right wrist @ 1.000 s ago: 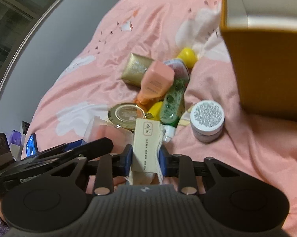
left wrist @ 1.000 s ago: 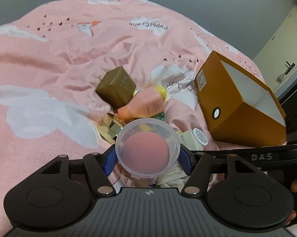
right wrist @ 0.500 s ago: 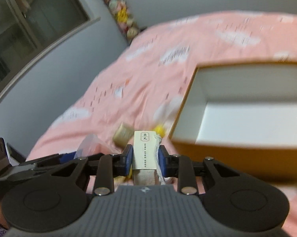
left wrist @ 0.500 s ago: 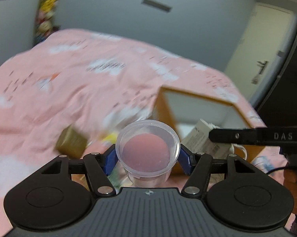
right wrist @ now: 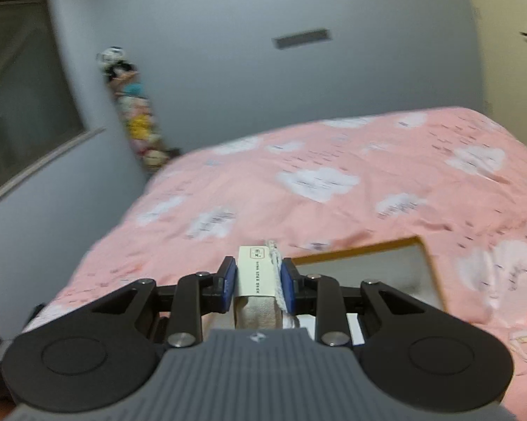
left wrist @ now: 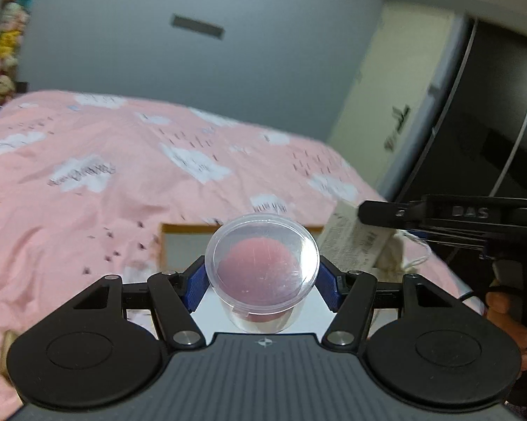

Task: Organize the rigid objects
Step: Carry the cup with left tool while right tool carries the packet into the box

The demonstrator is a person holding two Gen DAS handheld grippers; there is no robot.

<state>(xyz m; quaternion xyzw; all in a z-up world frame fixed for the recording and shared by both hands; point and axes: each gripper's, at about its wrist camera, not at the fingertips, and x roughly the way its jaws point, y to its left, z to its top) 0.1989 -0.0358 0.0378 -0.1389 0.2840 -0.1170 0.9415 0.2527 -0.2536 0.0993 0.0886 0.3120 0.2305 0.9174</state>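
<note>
Left gripper point(left wrist: 262, 277): blue pads clamped on either side of a clear plastic cup point(left wrist: 262, 267) with a lid, a pink rounded sponge point(left wrist: 258, 267) visible inside it. The cup is carried in the air over the near part of an orange box point(left wrist: 179, 226) with a white interior, open side up, resting on the pink cloud-print bedspread point(left wrist: 88, 189). Right gripper point(right wrist: 257, 282): jaws narrow, closed on a slim cream packet point(right wrist: 255, 275) with a printed label and a white string point(right wrist: 276, 263) along its right edge; a beige cloth part hangs below the label, nearer the camera. From the left wrist view the same packet sits to the right of the cup, pinched in the right gripper's black fingers point(left wrist: 379, 212), with a hand point(left wrist: 508, 312) on the handle at the far right. In the right wrist view the box lies just right of and beyond the packet. Both views are motion-blurred. Background: grey wall, stuffed toys point(right wrist: 137, 112) stacked in the far left corner.
</note>
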